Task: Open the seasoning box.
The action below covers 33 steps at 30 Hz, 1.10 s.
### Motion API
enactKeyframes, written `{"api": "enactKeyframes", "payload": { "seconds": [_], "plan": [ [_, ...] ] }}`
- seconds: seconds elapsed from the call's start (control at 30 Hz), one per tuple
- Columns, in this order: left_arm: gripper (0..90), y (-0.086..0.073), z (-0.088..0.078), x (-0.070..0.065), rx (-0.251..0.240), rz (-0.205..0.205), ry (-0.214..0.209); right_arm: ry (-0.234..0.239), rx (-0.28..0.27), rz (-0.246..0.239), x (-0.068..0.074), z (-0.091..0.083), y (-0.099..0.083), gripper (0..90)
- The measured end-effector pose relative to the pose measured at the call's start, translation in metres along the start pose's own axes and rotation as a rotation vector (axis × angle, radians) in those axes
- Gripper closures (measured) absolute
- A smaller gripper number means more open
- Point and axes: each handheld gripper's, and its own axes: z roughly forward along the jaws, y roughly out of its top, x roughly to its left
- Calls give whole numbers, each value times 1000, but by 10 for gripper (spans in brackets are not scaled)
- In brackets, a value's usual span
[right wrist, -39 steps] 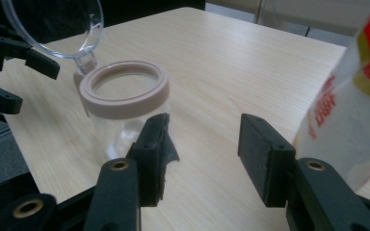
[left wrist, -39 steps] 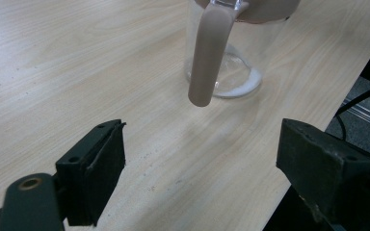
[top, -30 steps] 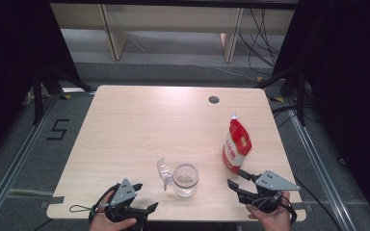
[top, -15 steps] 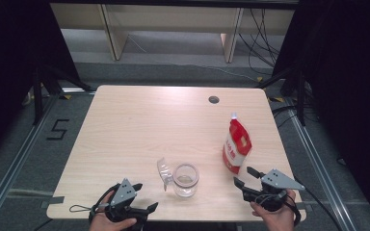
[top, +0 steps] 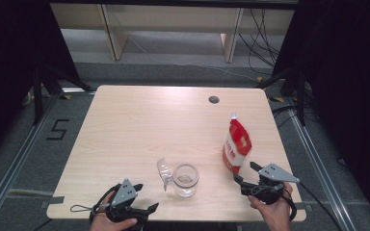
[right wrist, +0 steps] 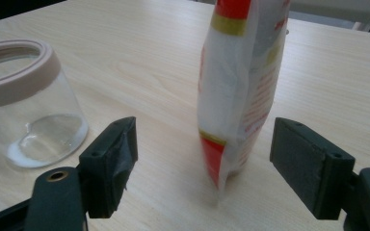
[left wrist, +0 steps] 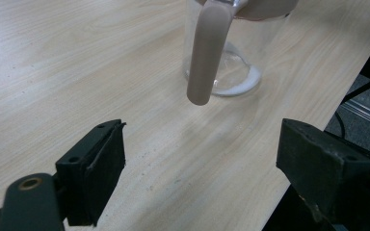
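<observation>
Right claw (top: 244, 175) has just opened, pouch (top: 236, 144) upright beside jar (top: 185, 179).

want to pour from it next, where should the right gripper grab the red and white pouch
Grip the pouch across its narrow mid-body, coming in level from the near side, where the open right gripper already faces it. It stands upright, edge-on between the jaws in the right gripper view, and looks soft, so squeeze gently.

Probably lab: curtained rig (top: 337, 72), cables (top: 250, 29)
</observation>
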Motion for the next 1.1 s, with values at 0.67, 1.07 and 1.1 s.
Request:
{"api": "enactKeyframes", "payload": {
  "seconds": [0.67,1.07,1.1],
  "plan": [
    [170,0,0,2,12,8,8,-52,-9,22,-8,31,3,222],
    [171,0,1,-1,-10,-13,-2,-75,-39,9,-9,42,7,230],
    [171,0,1,-1,-15,-19,-3,-77,-43,-1,-9,43,6,233]
  ]
}}
